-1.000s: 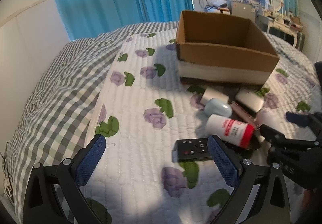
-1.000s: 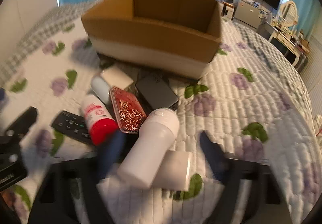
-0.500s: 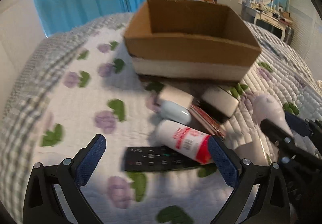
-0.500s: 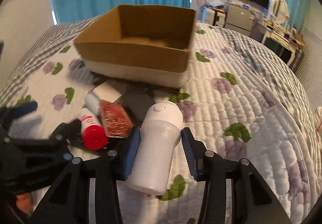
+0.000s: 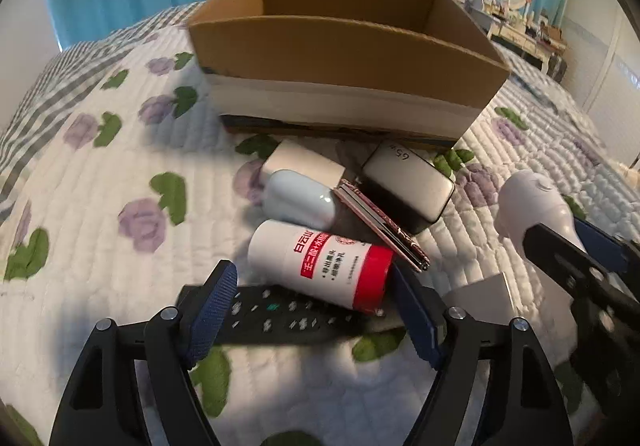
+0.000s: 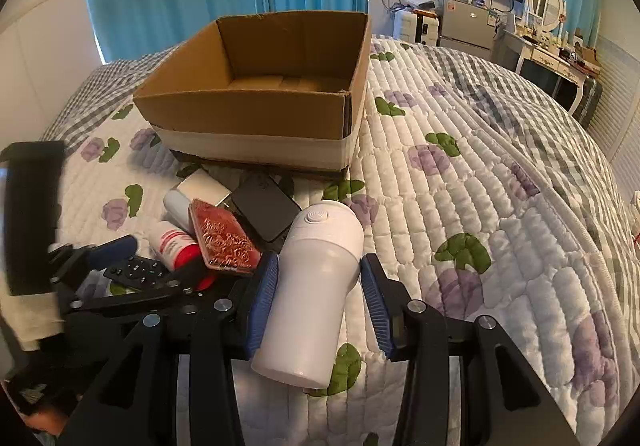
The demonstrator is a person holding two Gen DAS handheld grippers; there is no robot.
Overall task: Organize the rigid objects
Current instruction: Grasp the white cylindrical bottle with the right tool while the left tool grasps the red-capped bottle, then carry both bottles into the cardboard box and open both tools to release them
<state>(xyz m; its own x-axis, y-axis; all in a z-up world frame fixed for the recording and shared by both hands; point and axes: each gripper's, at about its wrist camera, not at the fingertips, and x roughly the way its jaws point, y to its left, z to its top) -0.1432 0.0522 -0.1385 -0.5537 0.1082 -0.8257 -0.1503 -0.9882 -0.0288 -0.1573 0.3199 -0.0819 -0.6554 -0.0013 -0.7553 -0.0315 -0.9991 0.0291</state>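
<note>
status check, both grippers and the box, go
Right gripper shut on white bottle. Left gripper open around red-capped bottle, remote underneath. Cardboard box open, nothing blocking it.

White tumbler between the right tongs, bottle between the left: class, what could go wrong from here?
1. The white tumbler is smooth and tilted; the right tongs grip its sides, so it may slip when lifted.
2. The left tongs straddle both the red-capped bottle and the black remote; closing could pinch both, or roll the bottle into the phone case.
</note>
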